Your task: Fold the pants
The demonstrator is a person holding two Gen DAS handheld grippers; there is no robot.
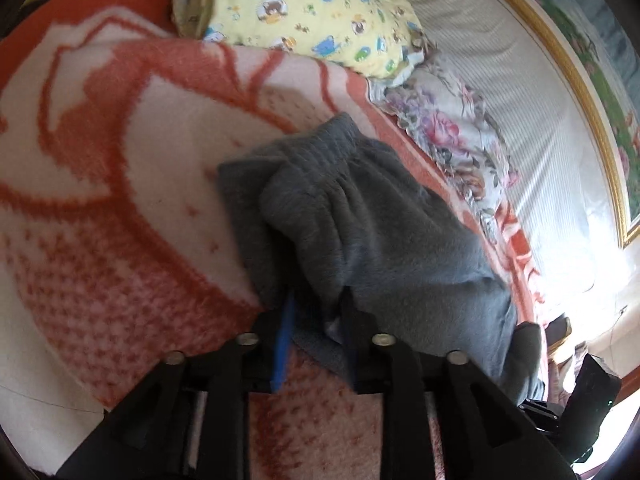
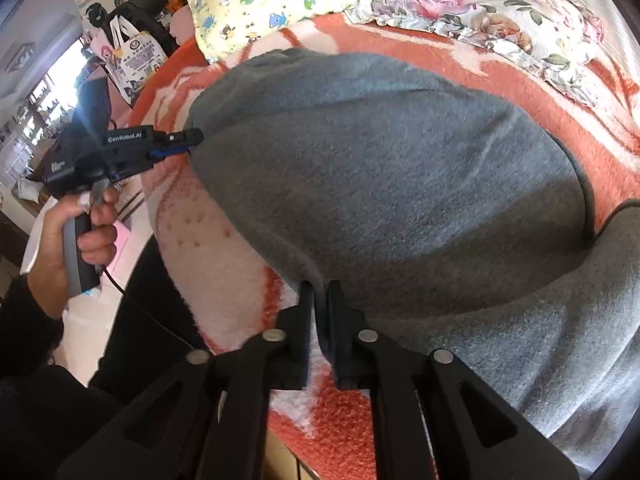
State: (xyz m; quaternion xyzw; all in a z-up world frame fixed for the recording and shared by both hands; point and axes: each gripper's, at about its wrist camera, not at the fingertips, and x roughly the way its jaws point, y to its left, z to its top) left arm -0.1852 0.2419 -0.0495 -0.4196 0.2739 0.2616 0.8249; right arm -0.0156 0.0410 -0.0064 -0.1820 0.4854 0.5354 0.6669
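Grey fleece pants [image 1: 372, 216] lie on an orange and white blanket [image 1: 120, 184] on a bed. The elastic waistband [image 1: 320, 140] lies at the far end in the left wrist view. My left gripper [image 1: 316, 300] is shut on the near edge of the pants, with grey fabric bunched between its fingers. My right gripper [image 2: 320, 292] is shut on the pants' [image 2: 400, 168] near edge, its jaws almost touching. The left gripper [image 2: 188, 140] also shows in the right wrist view, clamped on the far left corner of the cloth.
A yellow cartoon-print pillow [image 1: 312, 8] and a floral quilt [image 1: 452, 132] lie at the head of the bed. A striped sheet [image 1: 520, 112] covers the right side. A framed picture [image 1: 600, 80] hangs beyond. Bags [image 2: 136, 60] and furniture stand left of the bed.
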